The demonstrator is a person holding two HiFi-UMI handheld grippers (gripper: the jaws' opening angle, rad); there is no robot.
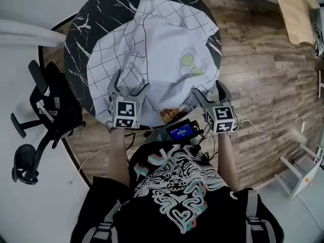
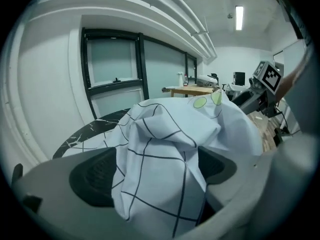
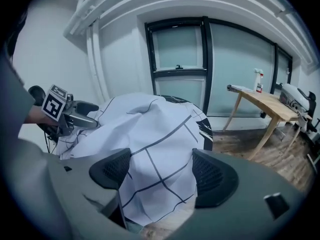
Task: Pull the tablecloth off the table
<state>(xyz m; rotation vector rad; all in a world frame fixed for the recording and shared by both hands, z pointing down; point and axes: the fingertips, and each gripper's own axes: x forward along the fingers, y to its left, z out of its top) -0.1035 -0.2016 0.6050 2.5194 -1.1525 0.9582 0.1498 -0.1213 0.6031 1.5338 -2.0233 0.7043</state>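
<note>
A white tablecloth (image 1: 157,44) with a black grid lies crumpled over a round black marble table (image 1: 81,34), bunched toward the near edge. My left gripper (image 1: 131,80) sits at the cloth's near left part, my right gripper (image 1: 207,88) at its near right part. In the left gripper view a hanging fold of the tablecloth (image 2: 160,154) fills the gap between the wide-set pads (image 2: 92,176). In the right gripper view the tablecloth (image 3: 157,149) also drapes between the spread pads (image 3: 212,171). Neither pair presses on the fabric.
A black office chair (image 1: 43,110) stands left of the table. A wooden table (image 1: 296,9) is at the far right, and a white stool (image 1: 304,171) at the lower right. A thin white cable (image 1: 273,129) trails over the wooden floor. A small lit screen (image 1: 181,131) hangs at the person's chest.
</note>
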